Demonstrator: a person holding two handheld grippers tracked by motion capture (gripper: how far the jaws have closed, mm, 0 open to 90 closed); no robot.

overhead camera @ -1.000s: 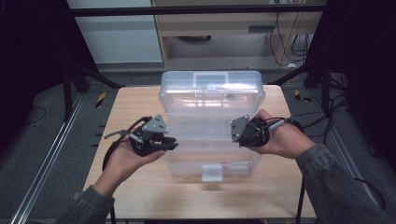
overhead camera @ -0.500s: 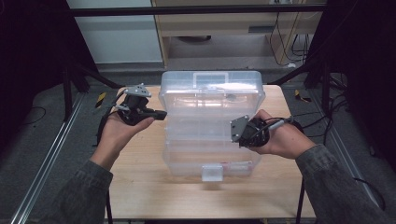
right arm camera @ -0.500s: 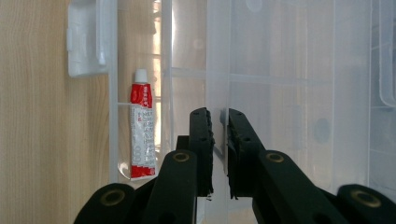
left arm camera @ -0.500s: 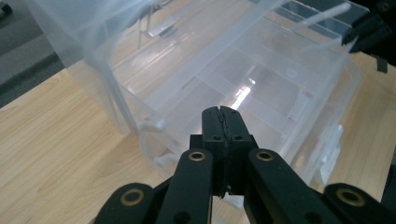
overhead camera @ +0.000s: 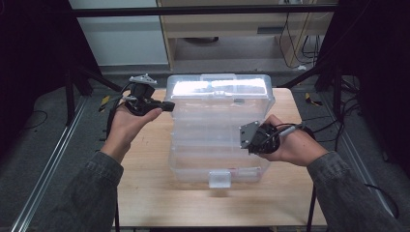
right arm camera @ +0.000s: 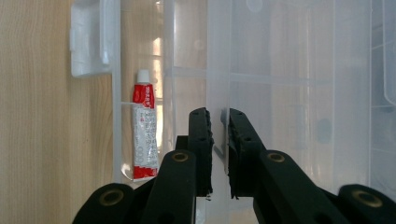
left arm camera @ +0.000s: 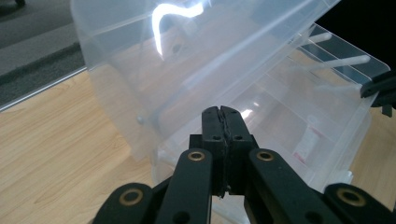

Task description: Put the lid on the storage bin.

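While its lid tilts up, the clear plastic compartment box lies between both grippers: right gripper pinching its edge to steady it, left gripper pressed together, empty.

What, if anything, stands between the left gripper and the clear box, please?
Nothing visible does. The left gripper, jaws shut, sits right at the far left corner of the box, with no object between them; whether it already touches the plastic cannot be told.

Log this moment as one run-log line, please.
left gripper shut, empty, beside raised lid | right gripper pinching box wall | tube inside box
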